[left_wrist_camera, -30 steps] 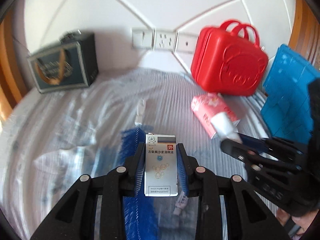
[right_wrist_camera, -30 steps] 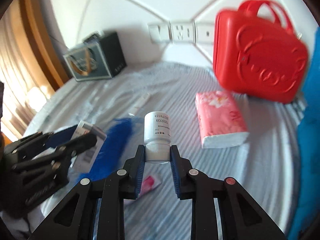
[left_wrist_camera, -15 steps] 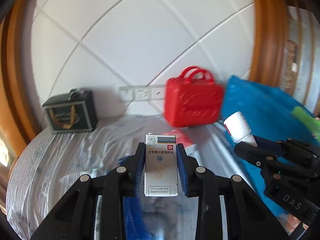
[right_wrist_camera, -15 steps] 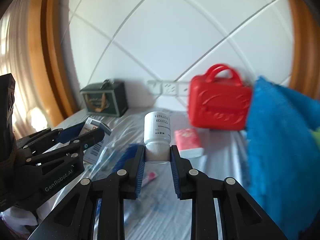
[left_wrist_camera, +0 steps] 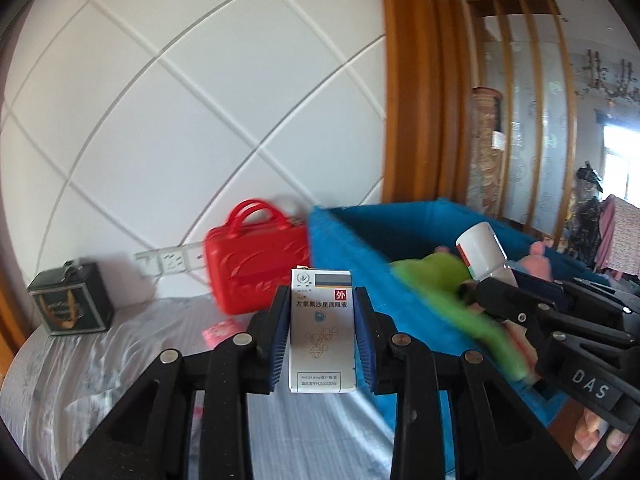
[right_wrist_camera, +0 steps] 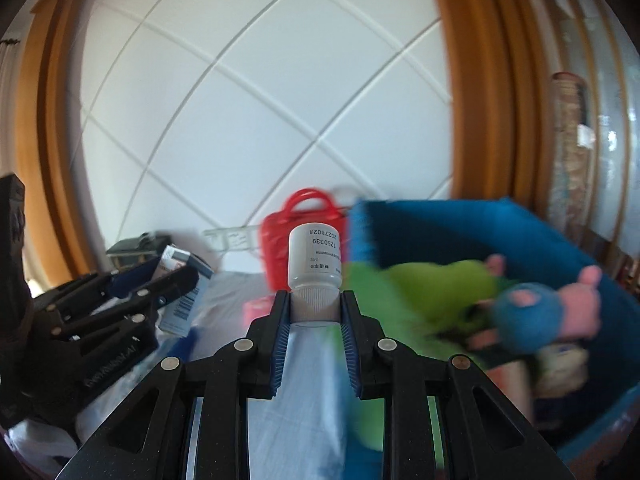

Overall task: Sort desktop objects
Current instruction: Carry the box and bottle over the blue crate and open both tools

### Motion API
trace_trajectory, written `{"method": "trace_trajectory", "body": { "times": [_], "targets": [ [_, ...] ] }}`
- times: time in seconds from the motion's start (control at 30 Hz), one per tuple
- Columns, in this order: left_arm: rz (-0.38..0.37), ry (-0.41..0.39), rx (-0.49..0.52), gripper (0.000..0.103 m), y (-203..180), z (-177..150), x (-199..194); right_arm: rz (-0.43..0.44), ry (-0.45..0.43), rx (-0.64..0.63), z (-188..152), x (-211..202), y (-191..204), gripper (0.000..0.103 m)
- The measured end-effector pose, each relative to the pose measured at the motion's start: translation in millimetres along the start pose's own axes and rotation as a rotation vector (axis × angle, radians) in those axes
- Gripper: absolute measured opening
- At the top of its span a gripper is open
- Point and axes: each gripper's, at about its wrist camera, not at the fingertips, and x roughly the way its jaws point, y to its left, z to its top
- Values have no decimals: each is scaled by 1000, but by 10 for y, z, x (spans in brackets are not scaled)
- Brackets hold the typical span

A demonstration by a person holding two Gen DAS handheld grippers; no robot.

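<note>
My left hand-held gripper (left_wrist_camera: 322, 334) is squeezed on a small silver box (left_wrist_camera: 322, 330) with a red square and printed words. It stands upright between the blue pads, and its bottom end hangs in the air above the surface (left_wrist_camera: 100, 360), which is covered with a pale striped cloth. My right hand-held gripper (right_wrist_camera: 315, 330) is closed tight on the ribbed cap of a little white bottle (right_wrist_camera: 315, 262). The bottle points away from me, bottom end first, with upside-down numbers on it.

Past my right hand-held gripper is a big blue bin (right_wrist_camera: 472, 224). Inside it lie something bright green (right_wrist_camera: 436, 284) and pink and blue soft things (right_wrist_camera: 536, 312), but they are too blurry to name. The bin's near side is cut off by the picture edge.

At the far edge of the surface, against the white wall, stand a red case with handles (left_wrist_camera: 256, 266) and, toward the far left corner, a dark box (left_wrist_camera: 70, 304). A pink pack (left_wrist_camera: 220, 330) lies before the case, partly hidden.
</note>
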Motion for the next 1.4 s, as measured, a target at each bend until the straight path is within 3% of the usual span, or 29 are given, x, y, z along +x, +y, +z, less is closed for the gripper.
{"method": "trace_trajectory", "body": {
  "times": [0.1,0.23,0.43,0.77,0.97,1.0,1.07,1.13,1.23,1.4],
  "targets": [
    [-32,-4,38,30,-592,89,92,-66,-7,19,-10,-218,-598,25],
    [-76,54,76,30,-1380,117,331,-145,44,43,-111,-278,-1328,25],
    [-78,139,150,30,-2127,65,595,-141,119,83,-343,-222,-1945,25],
    [-6,223,140,31,-2363,-21,794,-132,172,52,-455,-131,-2207,25],
    [14,215,134,59,-2236,-48,754,-161,180,26,-448,-88,-2178,28],
    [15,210,134,64,-2231,-42,738,-162,180,24,-447,-94,-2174,33],
    [16,199,132,66,-2206,-31,690,-167,176,28,-443,-114,-2179,58],
    [15,185,123,68,-2160,-12,635,-191,167,24,-438,-162,-2169,90],
    [13,166,104,69,-2070,23,543,-199,140,35,-410,-270,-2153,102],
    [20,125,82,73,-1849,61,327,-248,90,21,-310,-458,-2009,103]
  ]
}}
